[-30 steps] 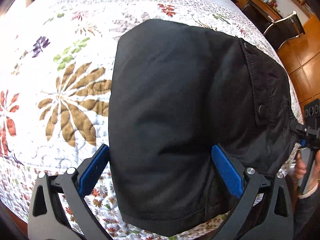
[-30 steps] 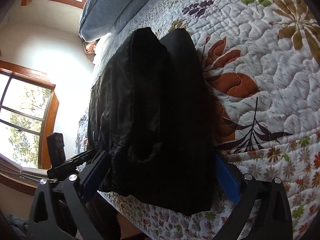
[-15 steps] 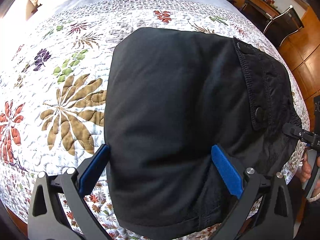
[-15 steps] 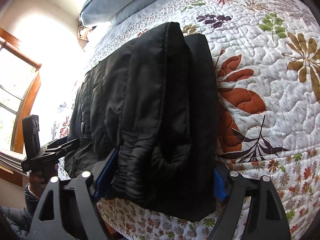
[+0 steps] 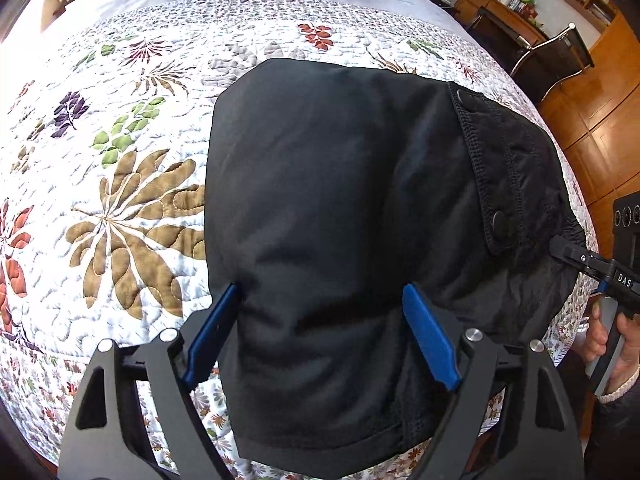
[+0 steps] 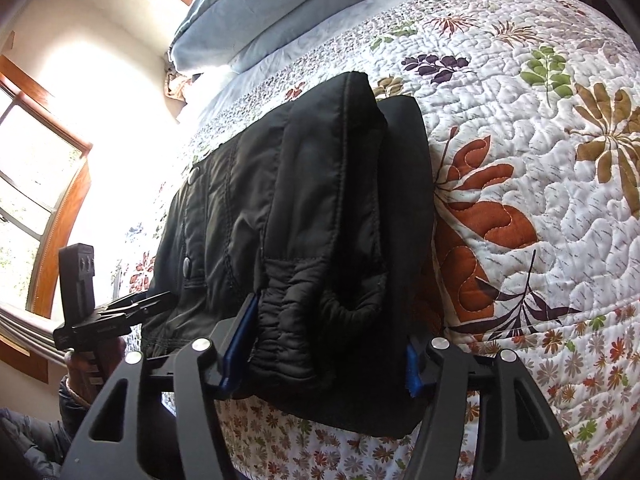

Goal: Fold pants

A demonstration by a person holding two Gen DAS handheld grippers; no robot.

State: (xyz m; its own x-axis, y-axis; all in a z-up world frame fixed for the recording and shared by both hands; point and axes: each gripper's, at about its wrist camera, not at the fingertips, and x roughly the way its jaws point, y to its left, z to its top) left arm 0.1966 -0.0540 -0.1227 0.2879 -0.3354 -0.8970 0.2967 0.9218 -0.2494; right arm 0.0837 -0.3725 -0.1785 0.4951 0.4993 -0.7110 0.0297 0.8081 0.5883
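The black pants (image 5: 344, 208) lie folded into a thick bundle on the floral quilt (image 5: 120, 168), near the bed's front edge. My left gripper (image 5: 320, 320) is open, its blue pads either side of the bundle's near end. In the right wrist view the pants (image 6: 304, 216) show stacked layers with the elastic cuffs nearest. My right gripper (image 6: 320, 344) is open wide, and its jaws straddle the cuff end. The right gripper also shows at the right edge of the left wrist view (image 5: 592, 264), and the left one at the left of the right wrist view (image 6: 120, 312).
Blue pillows (image 6: 256, 12) lie at the head of the bed. A window (image 6: 28, 184) is on the left wall. A wooden desk (image 5: 500, 12) and a chair (image 5: 560, 56) stand beyond the bed's far right corner.
Both grippers have risen and drawn back a little from the bundle, and the views tilt down onto it. The right gripper's jaws have narrowed around the cuffs. The pants lie as before.
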